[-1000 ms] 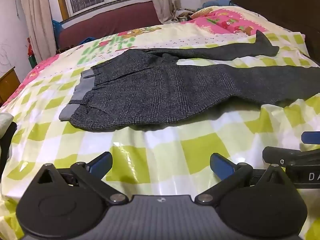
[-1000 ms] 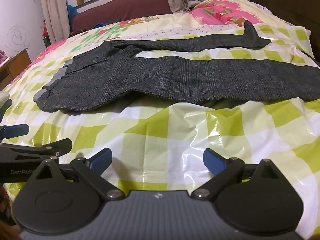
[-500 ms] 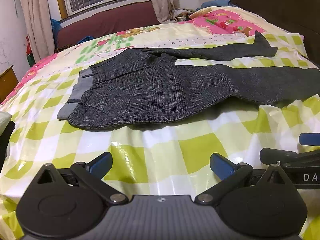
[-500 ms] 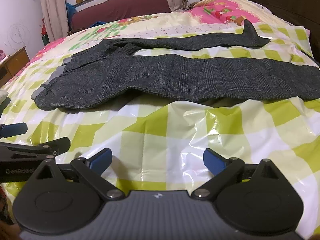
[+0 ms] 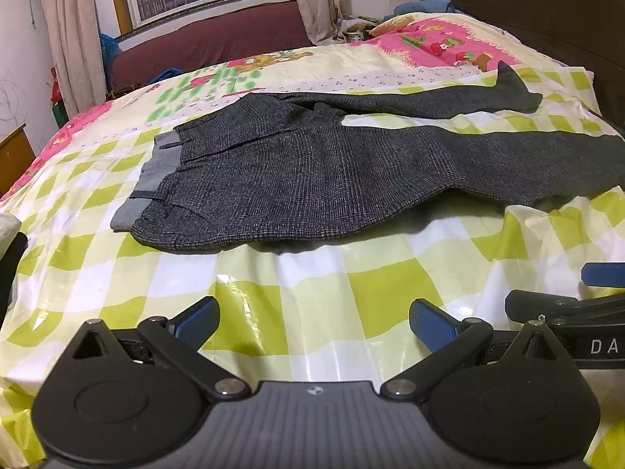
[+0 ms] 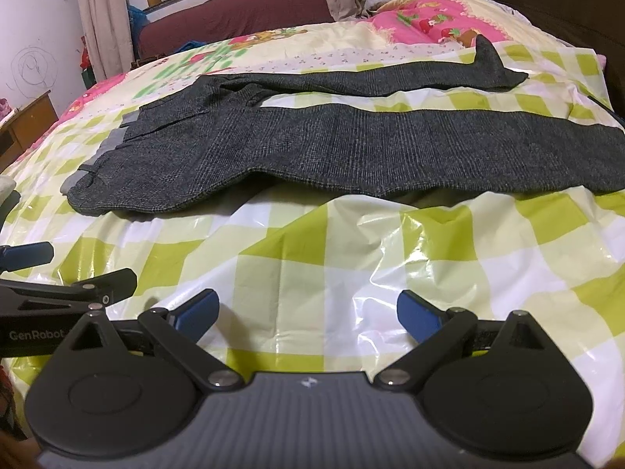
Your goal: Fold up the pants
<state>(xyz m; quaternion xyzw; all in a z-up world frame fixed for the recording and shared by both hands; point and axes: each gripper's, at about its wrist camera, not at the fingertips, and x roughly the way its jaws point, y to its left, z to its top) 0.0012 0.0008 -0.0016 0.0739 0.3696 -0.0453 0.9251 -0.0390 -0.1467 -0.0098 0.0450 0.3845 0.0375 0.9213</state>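
Dark grey checked pants (image 5: 312,172) (image 6: 351,144) lie spread flat on the bed, waistband to the left, both legs stretching right and splayed apart. The far leg's cuff (image 5: 511,90) curls up near the pink pillow. My left gripper (image 5: 314,320) hovers open above the shiny green-checked sheet (image 5: 304,305), short of the pants' near edge. My right gripper (image 6: 306,314) is open too, beside the left one and equally short of the near leg. Each gripper's side shows in the other's view, the left gripper's fingers (image 6: 78,289) and the right gripper's fingers (image 5: 566,305). Nothing is held.
A pink pillow (image 5: 441,43) lies at the bed's far right by a dark headboard (image 5: 547,11). A maroon sofa (image 5: 211,43), curtains and a window stand behind the bed. A wooden cabinet (image 6: 27,125) is at the left. The sheet is crinkled plastic.
Both grippers have drawn slightly back and up from the pants; the garment sits a little farther off in both views. Jaws stay open and the pants have not moved.
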